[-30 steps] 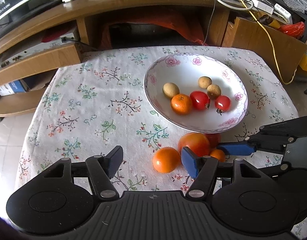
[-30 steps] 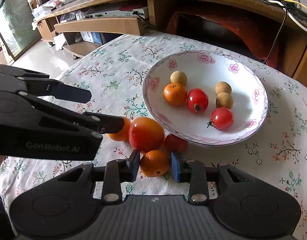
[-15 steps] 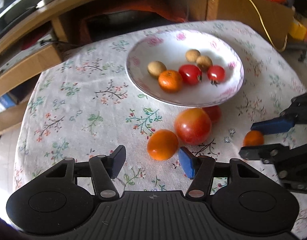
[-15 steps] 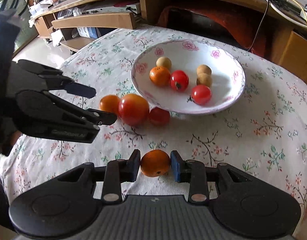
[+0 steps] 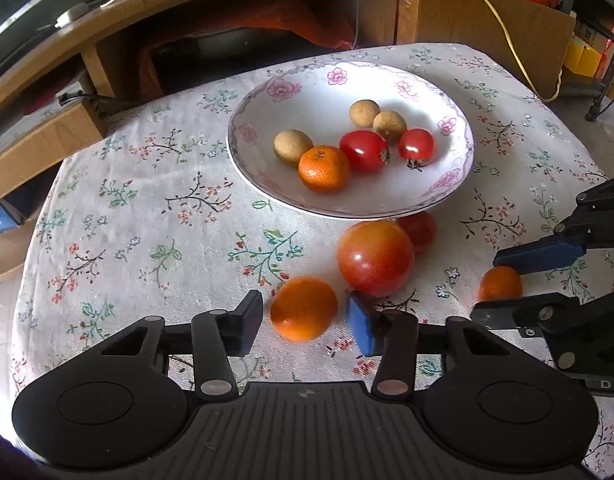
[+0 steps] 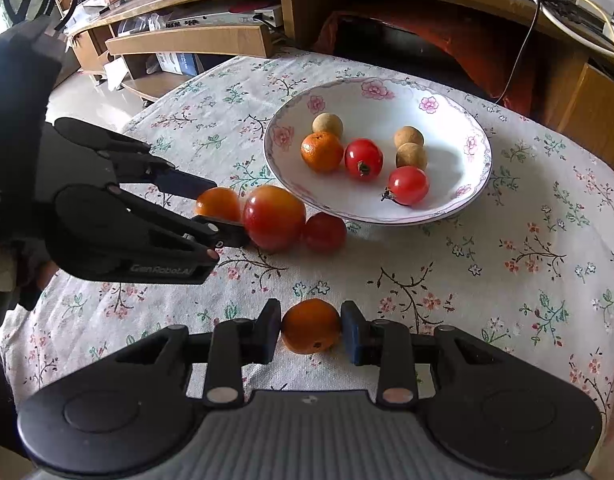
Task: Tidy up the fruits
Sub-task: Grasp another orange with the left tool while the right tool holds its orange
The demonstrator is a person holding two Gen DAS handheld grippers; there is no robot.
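Note:
A white floral bowl [image 5: 459, 168] [image 6: 481, 148] holds a mandarin [image 5: 324, 168], two small tomatoes and three brown longans. On the cloth in front of it lie a big tomato [image 5: 374, 258] [image 6: 273, 217] and a small tomato [image 5: 420, 227] [image 6: 324, 232]. My left gripper [image 5: 305, 328] [image 6: 227, 211] stands open around a second mandarin [image 5: 303, 308] [image 6: 218, 204] on the cloth, with small gaps on both sides. My right gripper [image 6: 311, 336] [image 5: 487, 286] is shut on a smaller mandarin [image 6: 311, 326] [image 5: 501, 285], nearer than the other fruit.
A flowered cloth [image 5: 155, 208] covers the small table, whose edges drop off at the left and right. Behind it stands a wooden TV cabinet [image 5: 235, 8] with shelves, cables and a yellow cord [image 5: 503, 28].
My right gripper pulled its small mandarin back from the group of fruit. My left gripper moved forward so that the second mandarin now sits between its fingers.

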